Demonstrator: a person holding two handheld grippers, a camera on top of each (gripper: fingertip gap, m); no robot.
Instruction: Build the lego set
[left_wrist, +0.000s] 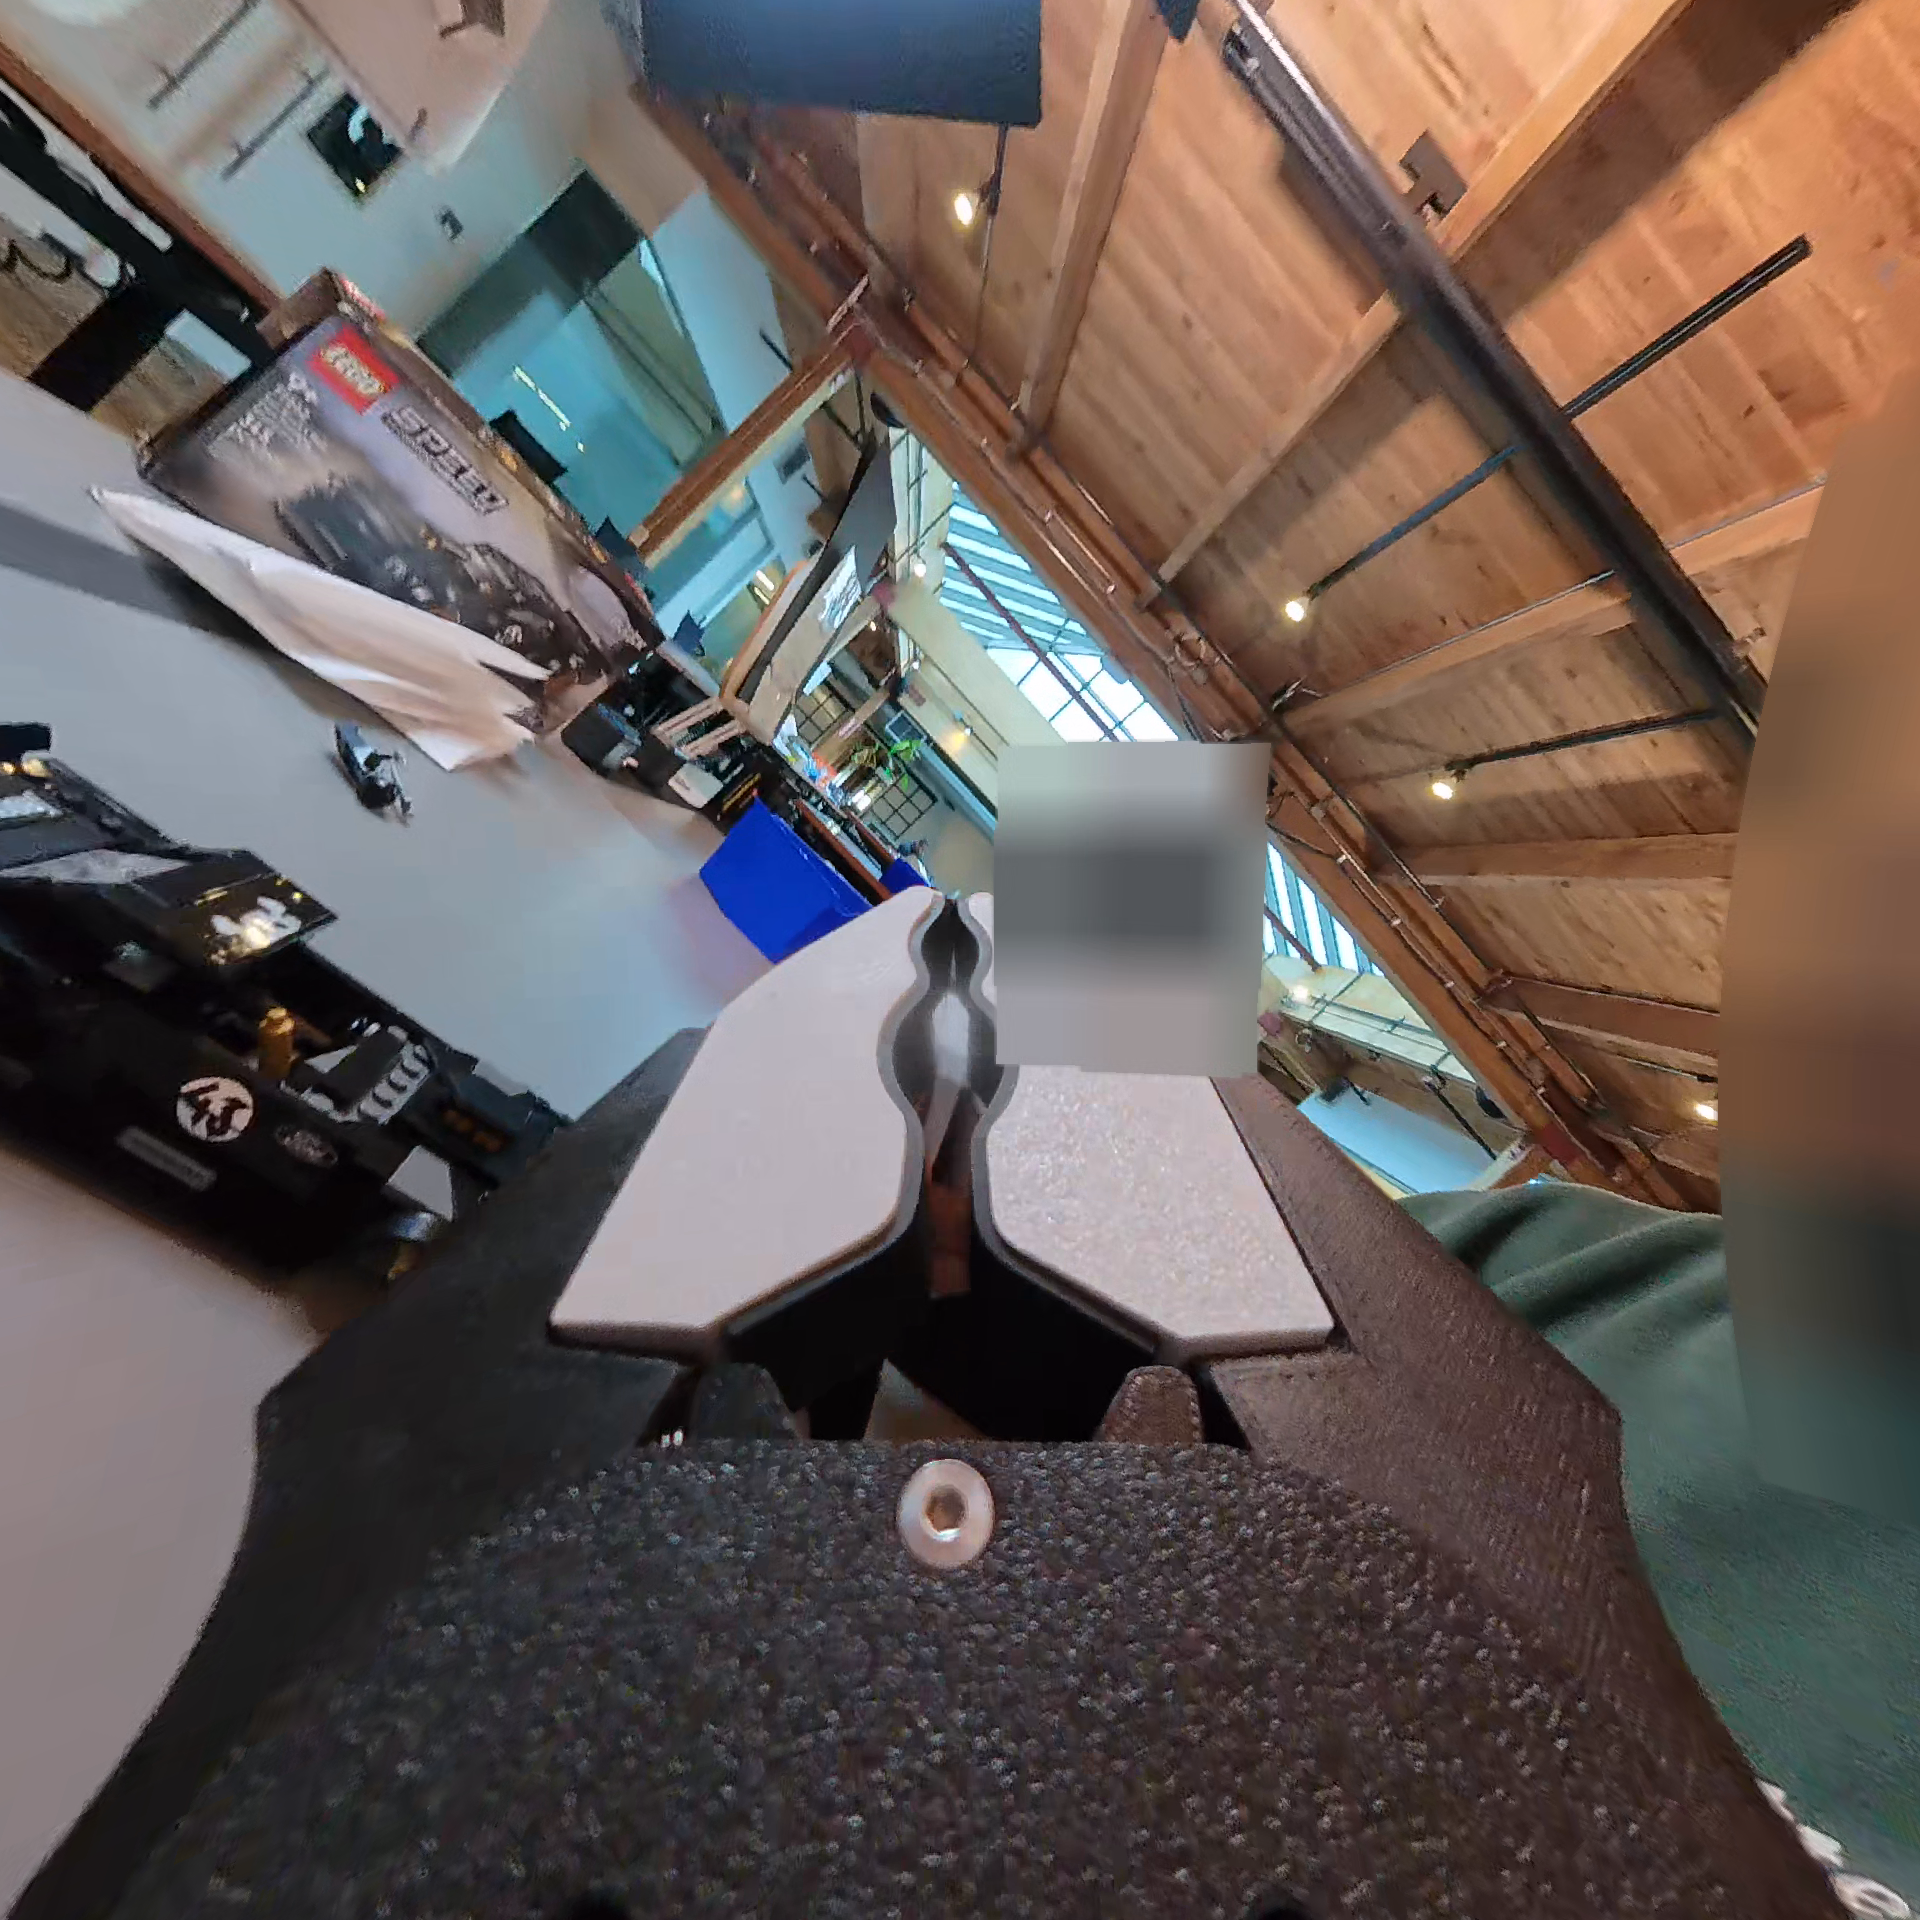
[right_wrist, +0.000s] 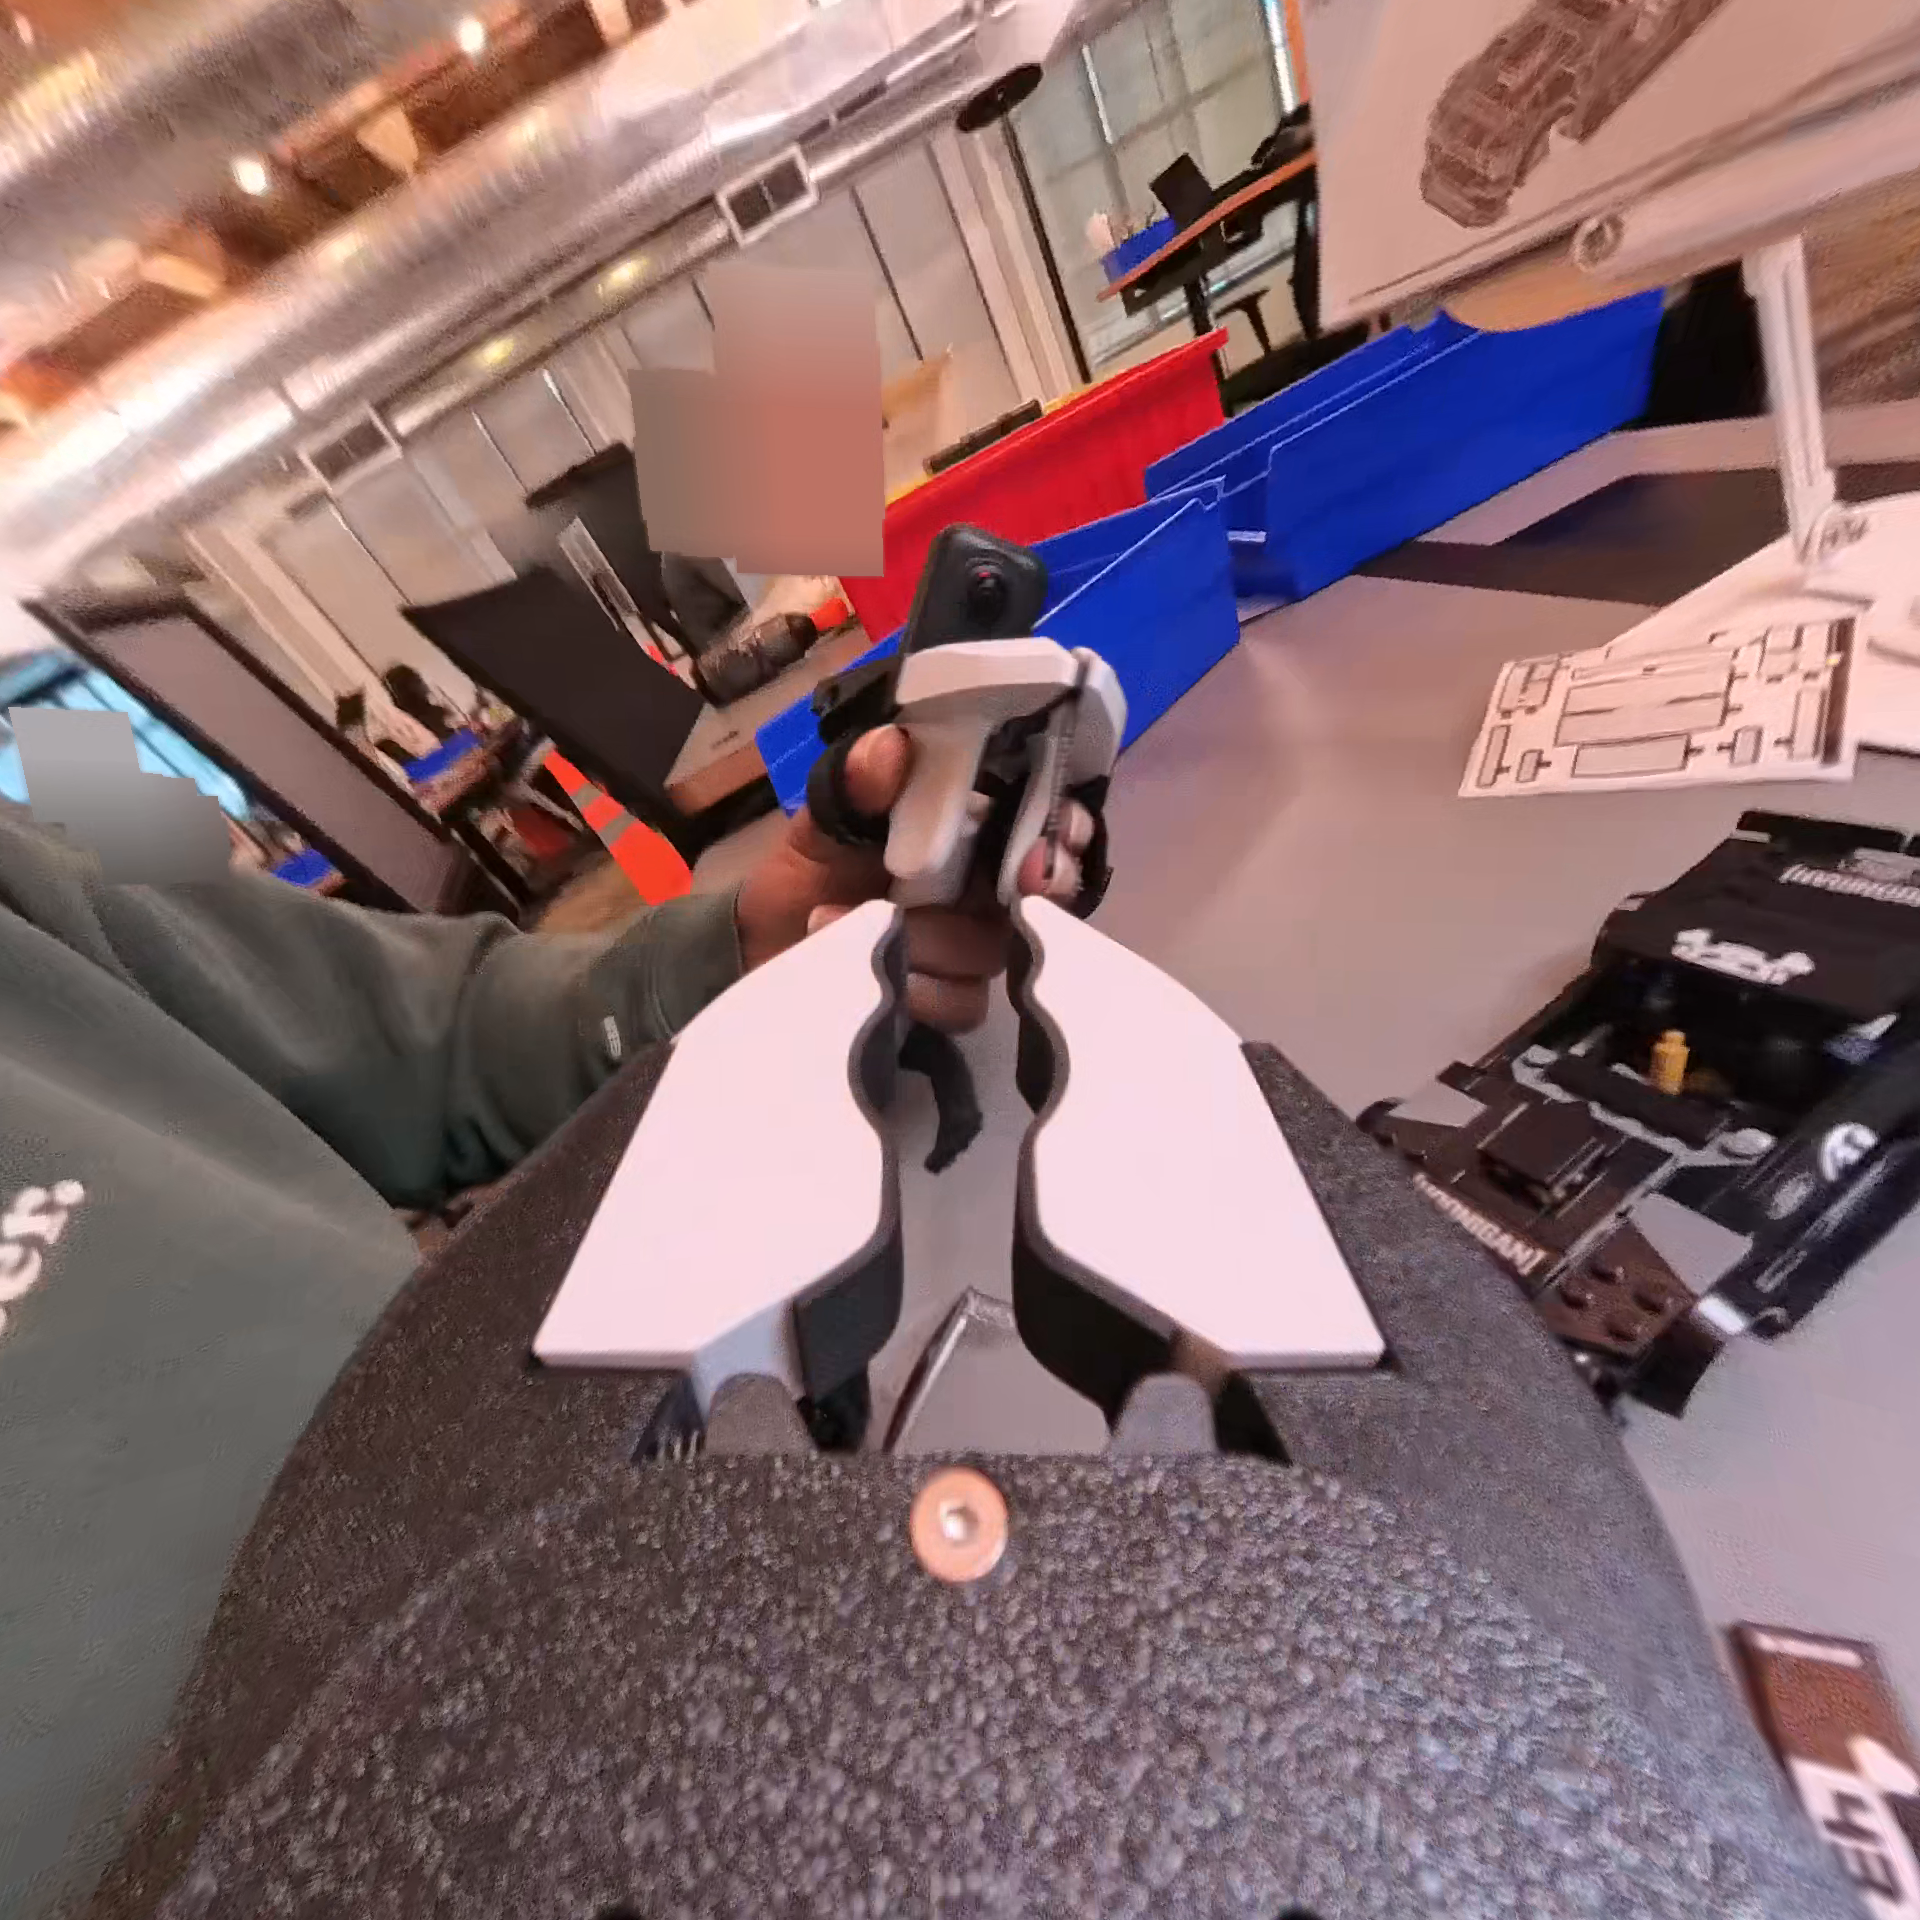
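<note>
Between the white, wavy-edged fingers of the left tongs, nearly closed, sits something small and dark, unidentifiable. Right tongs gape, empty. Beyond, a black plastic brick-built car rests on the smooth grey bench, a black printed cardboard box farther back.

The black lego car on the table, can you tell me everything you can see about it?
The black lego car is only partly built. It looks like shiny plastic bricks with white stickers on the hood and sides. Its middle is open, showing bare studs and a small gold piece standing inside. It sits flat on the grey table, near a used sticker sheet. Neither gripper touches it. The left wrist view shows it low at the left edge.
</note>
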